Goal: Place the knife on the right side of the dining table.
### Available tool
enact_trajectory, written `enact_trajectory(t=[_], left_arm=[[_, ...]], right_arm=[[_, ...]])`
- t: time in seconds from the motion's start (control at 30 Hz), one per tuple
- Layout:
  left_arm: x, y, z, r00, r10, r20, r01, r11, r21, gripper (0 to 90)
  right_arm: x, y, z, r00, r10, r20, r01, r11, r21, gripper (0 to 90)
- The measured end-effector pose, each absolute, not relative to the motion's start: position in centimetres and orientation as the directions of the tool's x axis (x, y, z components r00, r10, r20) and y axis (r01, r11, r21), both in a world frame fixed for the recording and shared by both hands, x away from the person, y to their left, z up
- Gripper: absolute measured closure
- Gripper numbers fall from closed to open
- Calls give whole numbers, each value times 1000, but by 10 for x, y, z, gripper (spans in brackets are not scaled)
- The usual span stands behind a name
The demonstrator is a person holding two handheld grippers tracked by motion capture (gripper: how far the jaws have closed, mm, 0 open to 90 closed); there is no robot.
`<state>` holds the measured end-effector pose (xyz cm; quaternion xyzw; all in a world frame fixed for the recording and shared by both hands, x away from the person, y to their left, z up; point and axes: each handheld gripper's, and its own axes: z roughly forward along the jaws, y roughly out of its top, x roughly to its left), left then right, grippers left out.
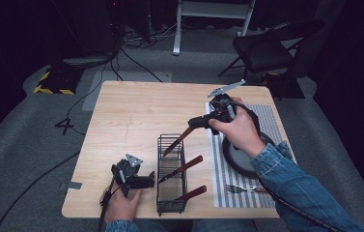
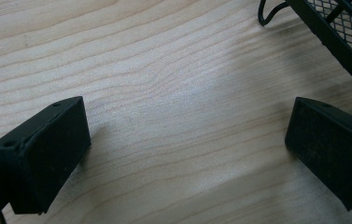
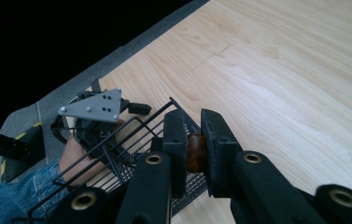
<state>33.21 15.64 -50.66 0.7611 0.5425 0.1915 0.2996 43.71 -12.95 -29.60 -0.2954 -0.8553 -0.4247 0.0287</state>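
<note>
Wooden-handled knife [image 1: 178, 140] slants blade-down into rack [image 1: 171, 193], clamped by right tongs [image 1: 192, 123]; left tongs [image 1: 151, 181] wide.

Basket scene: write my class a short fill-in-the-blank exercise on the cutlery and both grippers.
1. The right gripper is shut on a knife's ____.
2. The left gripper's jaws are ____.
3. The fork lies on the striped ____.
4. The basket is made of black ____.

Missing words: handle; open; mat; wire

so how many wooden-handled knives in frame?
3: one held by the right gripper over the wire basket, two lying in it, middle and near end. More could be hidden.
</note>
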Motion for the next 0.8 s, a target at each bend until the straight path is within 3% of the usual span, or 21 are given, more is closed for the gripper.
enact_trajectory(t=[0.8], left_arm=[[333,157,-506,332,943,-33,715,-229,661,3]], right_arm=[[417,-191,-203,-801,532,275,509,363,781,818]])
